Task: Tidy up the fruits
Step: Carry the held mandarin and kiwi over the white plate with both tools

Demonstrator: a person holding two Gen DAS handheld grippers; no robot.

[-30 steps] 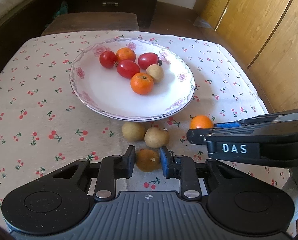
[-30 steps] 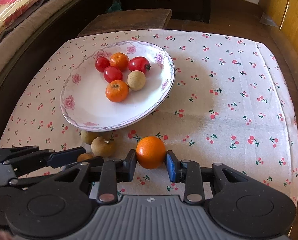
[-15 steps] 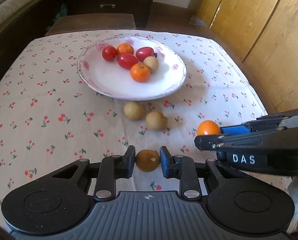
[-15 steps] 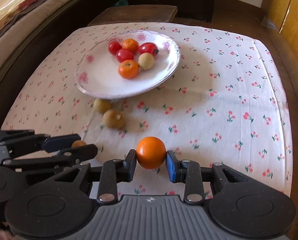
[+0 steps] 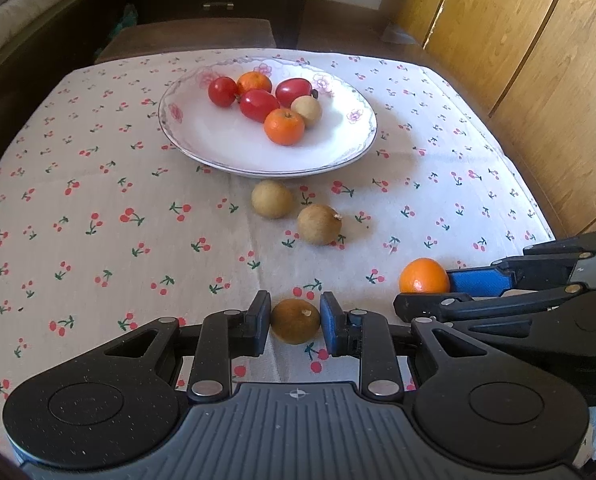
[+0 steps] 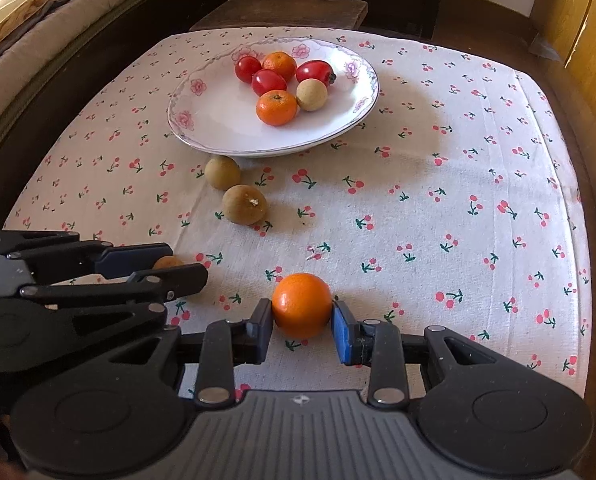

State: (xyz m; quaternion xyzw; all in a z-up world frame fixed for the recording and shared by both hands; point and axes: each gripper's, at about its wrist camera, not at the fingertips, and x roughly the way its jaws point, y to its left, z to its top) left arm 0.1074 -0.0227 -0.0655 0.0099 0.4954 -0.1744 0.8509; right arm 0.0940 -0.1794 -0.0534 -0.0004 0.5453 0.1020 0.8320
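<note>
Your left claw [image 5: 295,322] is closed on a small brown fruit [image 5: 295,321], pads pressing both its sides; stem nub faces up. Your right claw [image 6: 302,317] is closed on an orange [image 6: 302,305], gripped across its widest part, likely so the round skin won't squirt out. Both claws sit side by side over the near part of the counter [image 6: 478,168], tilted steeply down, so each camera sees its own fruit plus the other claw's fingers.

The plate [image 5: 218,136] sits toward the far side of the cherry-print cloth. It already holds three red tomatoes, two small oranges and one pale round fruit, all bunched at its far half. That leaves the near half bare, probably the drop spot for what you carry.

Two more brown fruits remain on the cloth: one [image 5: 272,199] just beside the plate's near rim, the other [image 5: 319,225] a bit nearer to you, close together but apart. Both lie between your claws and the plate, so go over them, not through.

Judged stage: two fruits grasped at once, not yet delivered. Two left after that.
</note>
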